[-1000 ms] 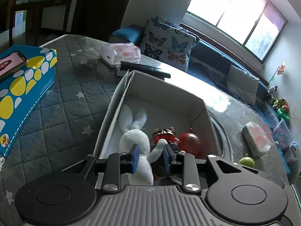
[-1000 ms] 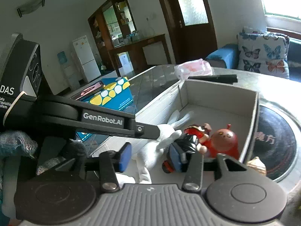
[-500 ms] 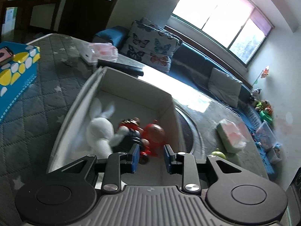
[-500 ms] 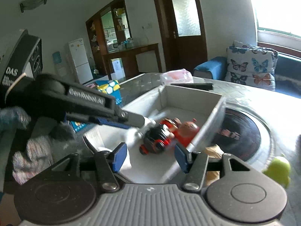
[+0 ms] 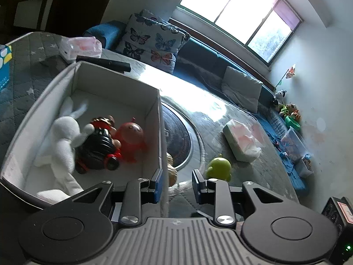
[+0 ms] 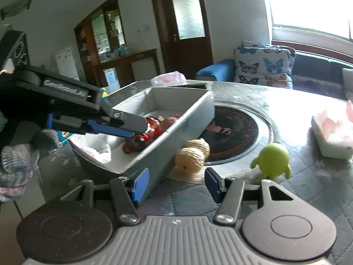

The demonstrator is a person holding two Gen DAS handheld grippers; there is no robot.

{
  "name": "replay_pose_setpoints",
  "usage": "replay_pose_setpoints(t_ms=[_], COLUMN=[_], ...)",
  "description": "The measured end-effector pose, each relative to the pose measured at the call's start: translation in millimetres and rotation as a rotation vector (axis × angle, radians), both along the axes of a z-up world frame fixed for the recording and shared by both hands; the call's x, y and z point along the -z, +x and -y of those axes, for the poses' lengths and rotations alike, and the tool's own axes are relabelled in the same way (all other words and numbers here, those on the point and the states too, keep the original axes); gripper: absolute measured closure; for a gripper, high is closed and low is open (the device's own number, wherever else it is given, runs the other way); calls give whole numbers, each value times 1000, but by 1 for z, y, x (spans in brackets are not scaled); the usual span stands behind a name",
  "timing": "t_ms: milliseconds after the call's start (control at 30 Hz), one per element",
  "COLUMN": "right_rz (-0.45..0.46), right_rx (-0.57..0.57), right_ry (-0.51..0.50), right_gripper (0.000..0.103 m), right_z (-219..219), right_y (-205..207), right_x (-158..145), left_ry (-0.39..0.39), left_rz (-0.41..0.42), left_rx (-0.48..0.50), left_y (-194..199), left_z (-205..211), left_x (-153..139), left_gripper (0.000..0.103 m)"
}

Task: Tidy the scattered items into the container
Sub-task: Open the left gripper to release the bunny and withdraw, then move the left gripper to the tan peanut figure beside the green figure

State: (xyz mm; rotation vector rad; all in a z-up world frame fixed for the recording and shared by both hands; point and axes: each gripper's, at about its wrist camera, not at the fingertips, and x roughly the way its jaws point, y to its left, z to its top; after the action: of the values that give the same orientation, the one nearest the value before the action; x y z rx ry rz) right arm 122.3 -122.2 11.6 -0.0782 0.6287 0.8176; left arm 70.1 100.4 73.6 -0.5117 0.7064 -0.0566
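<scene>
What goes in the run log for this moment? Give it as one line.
left gripper: shut, empty | right gripper: open, empty | box: rabbit, black-red doll, red figure inside | outside: green toy, tan toy beside box

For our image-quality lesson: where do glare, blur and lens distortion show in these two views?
Left wrist view: window blown out, glare streaks the table, window frame bows from fisheye. Right wrist view: window overexposed, table washed white, green toy and tan toy soft with blur.

green toy (image 6: 271, 163), butterfly-print cushion (image 5: 152, 42), white bunny (image 5: 65, 139)
</scene>
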Motion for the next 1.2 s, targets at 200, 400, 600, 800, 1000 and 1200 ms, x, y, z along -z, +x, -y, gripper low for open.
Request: replay_pose_setpoints(t_ms=[200,400,600,800,1000,1200], right_rz=[-31,-73,-105,-161,-210,-195], right_rx=[22,47,58,65,82,83], right_ry=[-2,10,22,40,74,78], right_gripper=[46,46,46,48,60,61], right_z=[-2,-9,-22,-36,-38,-28], right_y=[15,32,49,65,75,70], right_x=[13,25,33,46,56,53], left_ry=[-3,-14,-26,-38,-43,-45], left_rz=[-7,-9,-9,-12,-22,-25], left_rx=[18,18,-2,-26,-31,-18], left_y=[5,11,18,21,25,26], left_z=[12,13,9,2,0,8], left_x=[1,2,1,2,5,5], left_gripper=[72,72,72,71,71,71])
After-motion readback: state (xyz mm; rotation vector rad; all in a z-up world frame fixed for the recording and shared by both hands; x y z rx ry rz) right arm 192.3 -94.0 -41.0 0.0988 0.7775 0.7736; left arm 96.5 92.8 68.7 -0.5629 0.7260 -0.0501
